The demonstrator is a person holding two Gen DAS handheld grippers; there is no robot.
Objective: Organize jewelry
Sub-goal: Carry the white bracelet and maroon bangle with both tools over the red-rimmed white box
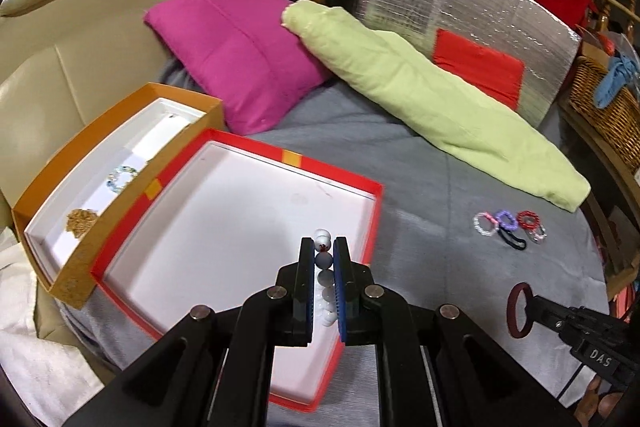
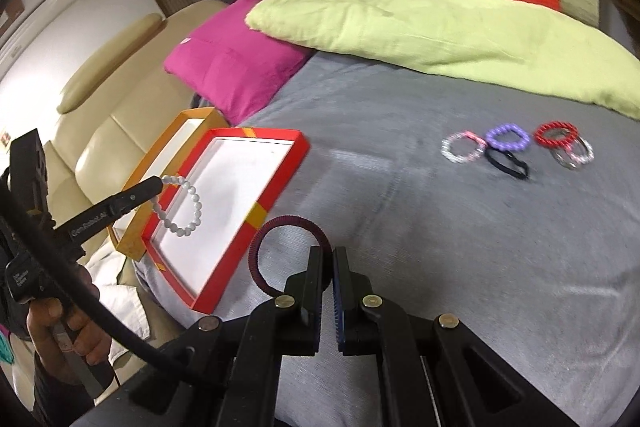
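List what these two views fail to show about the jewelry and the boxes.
- Orange box, left wrist view: its near wall hides part of the floor; the gold-brown piece is too small to identify.
- White bead bracelet, left wrist view: the left gripper covers most of it.
- Bracelets on the grey cover, right wrist view: blurred, so the overlapping ones cannot be counted.
- Dark red ring, right wrist view: the right gripper hides its lower part.

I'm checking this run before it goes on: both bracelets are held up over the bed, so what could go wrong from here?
The white bead bracelet hangs from the left hand-held gripper by a few beads, so it may slip out short of the red box. The dark red bracelet in the right hand-held gripper is pinched at its edge; it could fall onto the grey blanket.
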